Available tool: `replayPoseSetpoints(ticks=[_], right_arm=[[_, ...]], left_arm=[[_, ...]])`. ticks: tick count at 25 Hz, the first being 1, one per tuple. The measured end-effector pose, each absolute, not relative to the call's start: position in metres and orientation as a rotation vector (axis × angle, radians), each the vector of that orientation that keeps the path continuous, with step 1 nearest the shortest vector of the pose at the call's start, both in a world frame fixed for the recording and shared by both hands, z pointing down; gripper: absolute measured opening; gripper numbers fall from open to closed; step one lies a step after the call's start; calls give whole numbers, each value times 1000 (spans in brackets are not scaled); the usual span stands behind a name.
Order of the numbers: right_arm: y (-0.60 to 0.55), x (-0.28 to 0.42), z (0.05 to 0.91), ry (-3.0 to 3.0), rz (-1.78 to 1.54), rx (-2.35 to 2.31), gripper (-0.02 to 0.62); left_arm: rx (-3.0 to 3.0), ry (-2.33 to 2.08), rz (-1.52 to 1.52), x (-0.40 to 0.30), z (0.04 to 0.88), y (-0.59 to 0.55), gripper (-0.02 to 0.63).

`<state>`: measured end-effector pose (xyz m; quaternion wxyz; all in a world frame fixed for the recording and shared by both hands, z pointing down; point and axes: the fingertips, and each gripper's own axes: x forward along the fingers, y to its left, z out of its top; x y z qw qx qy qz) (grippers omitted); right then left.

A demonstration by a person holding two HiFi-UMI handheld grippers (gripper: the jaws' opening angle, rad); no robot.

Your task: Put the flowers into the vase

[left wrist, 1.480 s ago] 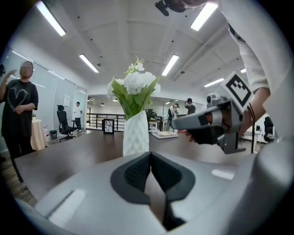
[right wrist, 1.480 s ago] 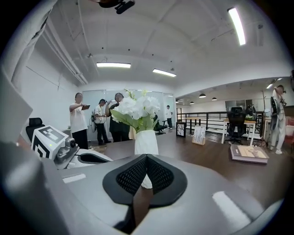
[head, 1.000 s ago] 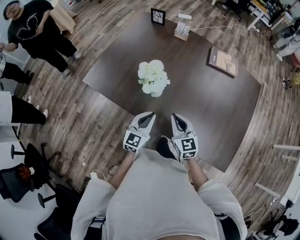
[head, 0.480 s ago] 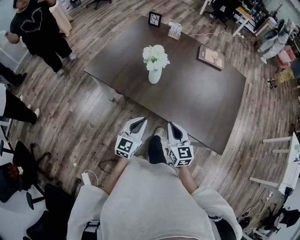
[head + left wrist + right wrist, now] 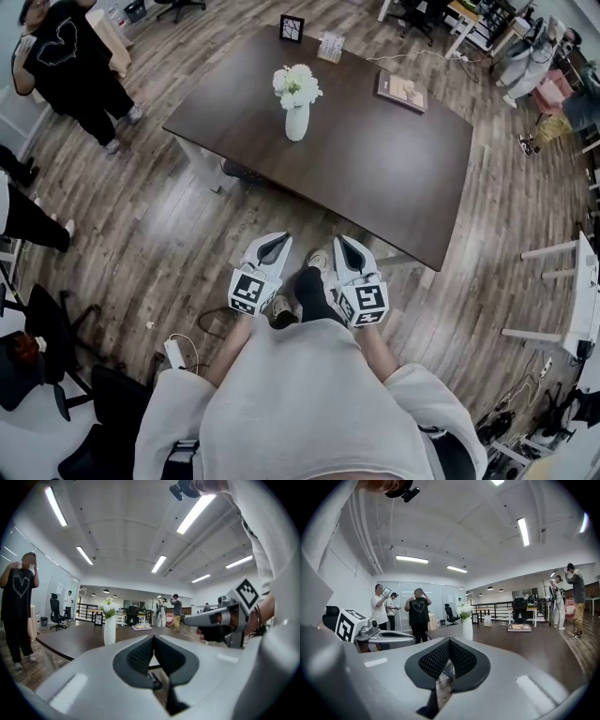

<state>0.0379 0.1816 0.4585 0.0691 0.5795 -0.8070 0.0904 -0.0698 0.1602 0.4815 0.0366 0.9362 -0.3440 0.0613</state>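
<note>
A white vase [image 5: 296,122] with white flowers [image 5: 296,84] in it stands upright on the dark table [image 5: 375,169], toward its far left part. The same vase [image 5: 109,630] shows in the left gripper view, and again as a vase [image 5: 467,629] in the right gripper view. My left gripper [image 5: 277,240] and right gripper [image 5: 343,243] are held side by side over the wooden floor, well short of the table's near edge. Both are shut with nothing between the pads. The left gripper [image 5: 153,637] and right gripper [image 5: 449,640] point roughly level toward the table.
A book [image 5: 401,91], a framed picture [image 5: 292,28] and a small box [image 5: 330,46] lie on the table's far side. A person in black [image 5: 70,70] stands at the far left. Office chairs [image 5: 42,347] and a power strip [image 5: 175,354] are on the floor at my left.
Both grippers have drawn back from the table's near edge to over the floor, staying shut. The table and vase now lie farther off in the head view.
</note>
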Motion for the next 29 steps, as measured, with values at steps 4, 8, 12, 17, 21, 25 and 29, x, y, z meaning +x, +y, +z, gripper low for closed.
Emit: replayPoseSetpoints(ticks=[4, 8, 12, 17, 21, 25, 29], right_arm=[[193, 40, 457, -2409, 259, 1768, -4], [199, 46, 458, -2397, 260, 1792, -4], [205, 47, 456, -2398, 257, 1797, -3], [207, 50, 458, -2389, 264, 1803, -3], [207, 52, 460, -2387, 268, 1812, -3], [209, 52, 461, -2379, 274, 1815, -3], [207, 51, 461, -2379, 279, 1820, -3]], left_arm=[[2883, -1044, 193, -67, 481, 169, 11], [2890, -1031, 182, -63, 480, 175, 11], [2892, -1032, 177, -61, 478, 179, 11], [2902, -1026, 167, -57, 475, 179, 11], [2904, -1018, 178, -54, 478, 180, 11], [2906, -1005, 183, -53, 479, 181, 11], [2904, -1004, 195, -55, 481, 179, 11]])
